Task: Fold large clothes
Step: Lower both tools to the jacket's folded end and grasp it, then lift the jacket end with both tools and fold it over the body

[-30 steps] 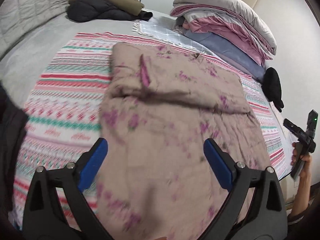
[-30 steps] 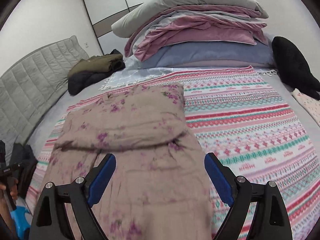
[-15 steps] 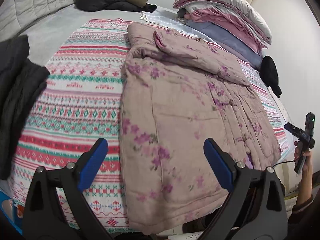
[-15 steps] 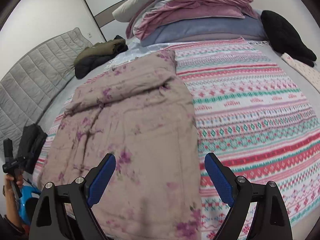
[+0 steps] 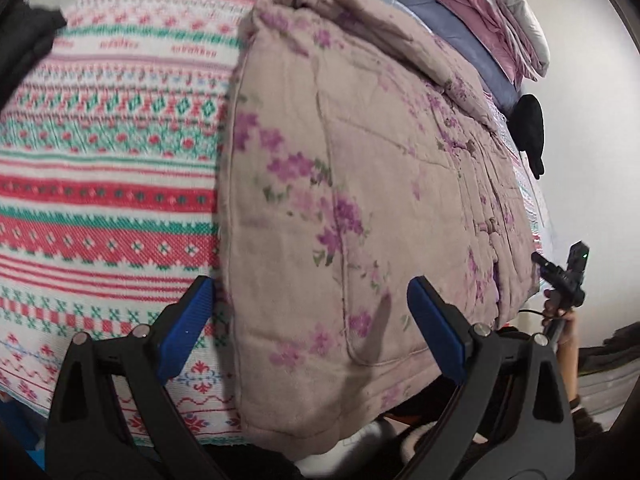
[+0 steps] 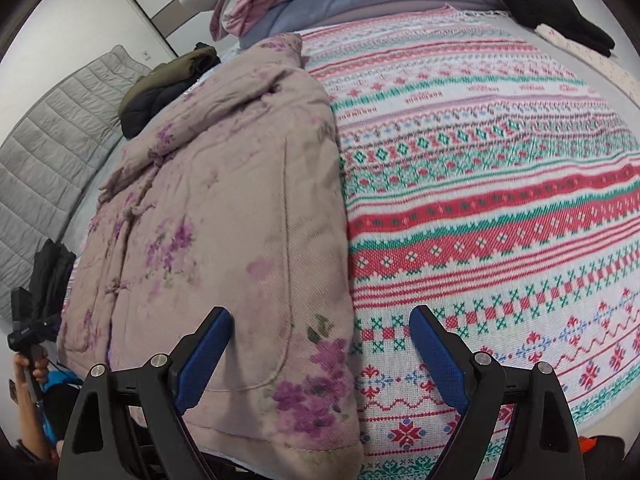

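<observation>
Two tongs, both spread, empty: left tongs [image 5: 310,312] and right tongs [image 6: 320,342] straddle the padded jacket's [image 5: 360,184] near hem corners on the bed [image 6: 500,216], probably positioned to lift and fold; contact unclear.

The left gripper [image 5: 310,316] and right gripper [image 6: 320,346] look alike: black angular arms, blue ribbed pads [image 6: 204,354], round silver screws (two per arm). A thin dark cable trails from the right one's handle

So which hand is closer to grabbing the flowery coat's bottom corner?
Probably the right. The right gripper has open jaws straddling the flowery coat's near corner edge. The left gripper is open too, over its hem.
</observation>
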Demonstrator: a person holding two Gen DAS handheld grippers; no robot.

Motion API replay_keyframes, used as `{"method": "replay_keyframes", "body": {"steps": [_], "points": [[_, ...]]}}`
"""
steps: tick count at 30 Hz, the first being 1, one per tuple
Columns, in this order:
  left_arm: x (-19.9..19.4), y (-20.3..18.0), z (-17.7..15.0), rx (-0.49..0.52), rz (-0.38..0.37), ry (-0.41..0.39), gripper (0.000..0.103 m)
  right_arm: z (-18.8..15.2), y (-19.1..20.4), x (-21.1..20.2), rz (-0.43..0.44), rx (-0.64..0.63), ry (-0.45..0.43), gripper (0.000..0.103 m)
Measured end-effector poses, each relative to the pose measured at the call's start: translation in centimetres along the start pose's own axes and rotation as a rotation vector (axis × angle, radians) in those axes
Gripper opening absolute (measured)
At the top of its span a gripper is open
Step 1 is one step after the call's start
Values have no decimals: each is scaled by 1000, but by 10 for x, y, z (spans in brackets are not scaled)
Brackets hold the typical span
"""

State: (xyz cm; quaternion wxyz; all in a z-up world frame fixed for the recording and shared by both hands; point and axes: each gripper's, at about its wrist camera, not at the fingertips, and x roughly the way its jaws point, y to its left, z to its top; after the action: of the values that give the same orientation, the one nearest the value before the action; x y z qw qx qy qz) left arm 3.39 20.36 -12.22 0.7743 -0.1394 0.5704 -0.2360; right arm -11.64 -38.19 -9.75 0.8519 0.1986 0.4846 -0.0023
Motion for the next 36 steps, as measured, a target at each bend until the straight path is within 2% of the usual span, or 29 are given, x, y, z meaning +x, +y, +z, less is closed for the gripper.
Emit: {"method": "replay_keyframes", "body": {"steps": [9, 12, 14, 15, 18, 23, 24, 26, 30, 32, 36], "points": [[7, 0, -1, 10, -39, 44, 96, 4, 4, 9, 50, 9, 10, 92], [11, -3, -1, 23, -75, 60, 96, 5, 11, 15, 85, 3, 17, 93], [12, -4, -3, 14, -140, 66, 87, 5, 16, 18, 110, 1, 19, 93], [14, -5, -3, 12, -162, 70, 86, 5, 19, 19, 131, 3, 22, 93], [15, -9, -5, 19, -176, 70, 84, 5, 26, 24, 177, 9, 30, 93], [16, -6, -4, 6, -158, 74, 57, 6, 32, 26, 227, 42, 38, 91], [17, -7, -4, 6, -151, 72, 56, 5, 32, 25, 239, 50, 39, 89], [20, -8, -4, 9, -140, 71, 55, 6, 32, 25, 244, 56, 44, 78], [22, -14, -5, 40, -83, 73, 54, 5, 26, 27, 198, 69, 61, 54], [23, -21, -5, 70, -31, 70, 47, 3, 18, 26, 201, 99, 62, 36], [18, -34, -8, 88, 61, 24, 32, 1, 18, 19, 234, 108, 33, 26]]}}
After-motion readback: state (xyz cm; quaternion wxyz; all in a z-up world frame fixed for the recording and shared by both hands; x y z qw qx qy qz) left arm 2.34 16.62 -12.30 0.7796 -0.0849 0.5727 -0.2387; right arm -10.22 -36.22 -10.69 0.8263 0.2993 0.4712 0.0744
